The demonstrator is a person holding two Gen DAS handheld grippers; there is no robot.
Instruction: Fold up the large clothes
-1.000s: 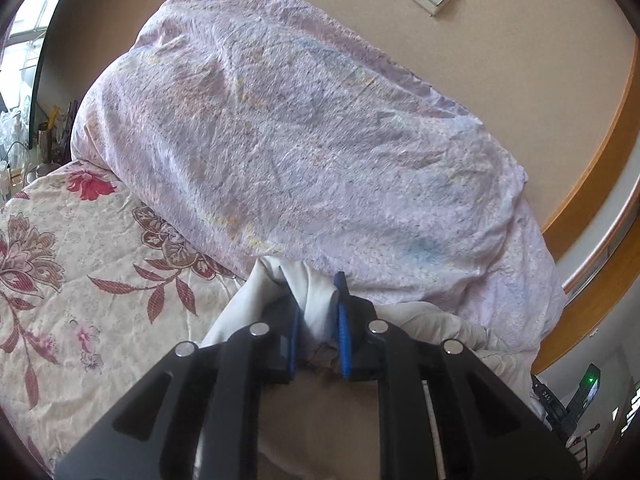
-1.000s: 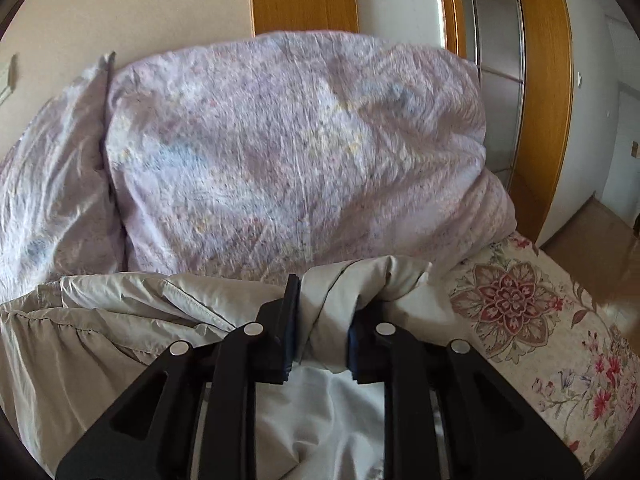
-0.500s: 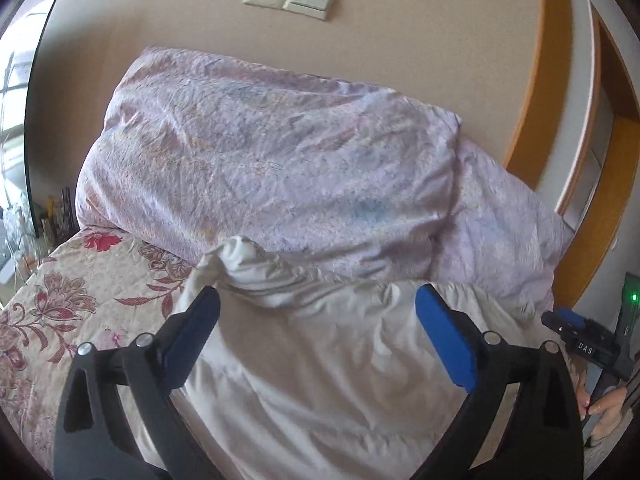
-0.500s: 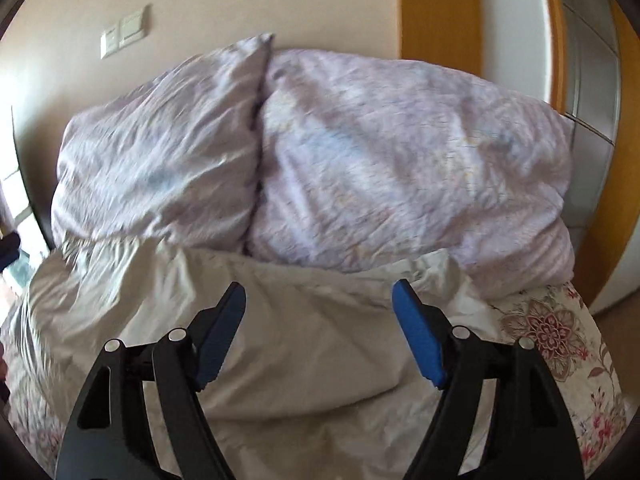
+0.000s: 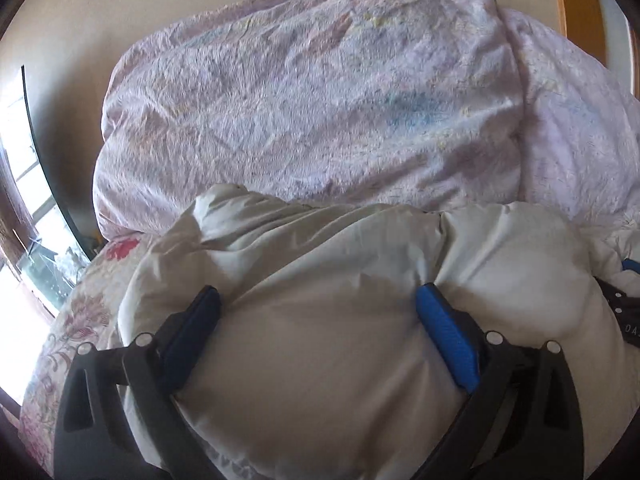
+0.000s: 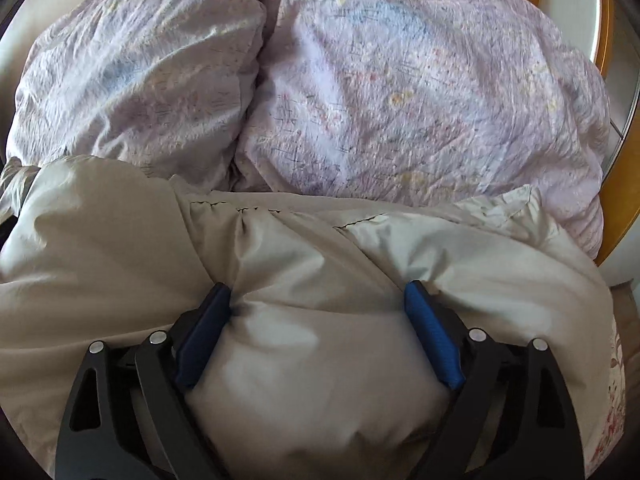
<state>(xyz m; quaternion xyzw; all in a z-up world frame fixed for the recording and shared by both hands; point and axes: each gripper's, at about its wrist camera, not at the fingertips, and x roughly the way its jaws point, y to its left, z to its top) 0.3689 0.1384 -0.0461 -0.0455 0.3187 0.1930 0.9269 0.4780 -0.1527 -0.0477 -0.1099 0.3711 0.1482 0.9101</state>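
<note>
A puffy beige jacket (image 5: pixel 340 280) lies lengthwise across the bed, against lilac pillows (image 5: pixel 320 100). The left gripper (image 5: pixel 316 312) and right gripper (image 6: pixel 320 300) are opening wide, jacket bulging between them.

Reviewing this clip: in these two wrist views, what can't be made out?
- Puffy beige padded garment: its near part is cut off by the lower frame edge and hidden by the tool arms in both views.
- Floral bedspread: mostly hidden under the garment.
- Lilac crinkled pillows: print blurred.

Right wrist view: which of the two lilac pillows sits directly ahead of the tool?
The right-hand pillow, the bigger in view; the other pillow lies off to the left.
</note>
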